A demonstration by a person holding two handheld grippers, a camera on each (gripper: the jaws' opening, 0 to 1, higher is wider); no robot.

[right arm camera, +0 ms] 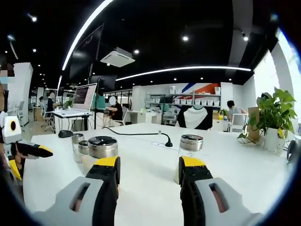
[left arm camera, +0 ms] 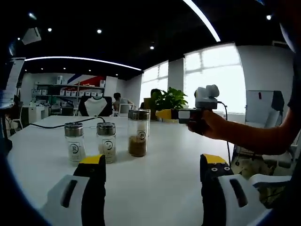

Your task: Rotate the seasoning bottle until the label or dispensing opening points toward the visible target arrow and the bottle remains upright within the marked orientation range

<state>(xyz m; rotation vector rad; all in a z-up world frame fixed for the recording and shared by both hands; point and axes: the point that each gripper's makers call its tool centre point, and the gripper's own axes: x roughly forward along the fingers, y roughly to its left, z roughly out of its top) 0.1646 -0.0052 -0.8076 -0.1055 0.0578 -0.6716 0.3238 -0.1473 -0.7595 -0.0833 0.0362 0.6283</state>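
left gripper (left arm camera: 153,167) jaws apart, right gripper (right arm camera: 148,168) jaws apart, both empty

four glass seasoning bottles stand upright on the white tabletop (left arm camera: 155,179), each with a round metal cap. in the left gripper view, the left bottle (left arm camera: 75,141) is short, clear, with a small label facing the camera. just right of it stands a second short bottle (left arm camera: 106,141), also labelled, holding pale contents low down. right again is a taller bottle (left arm camera: 138,133) with brown seasoning in its lower part and a label facing near. a fourth bottle (left arm camera: 147,121) stands just behind it, mostly hidden. all sit near one another in a loose row.
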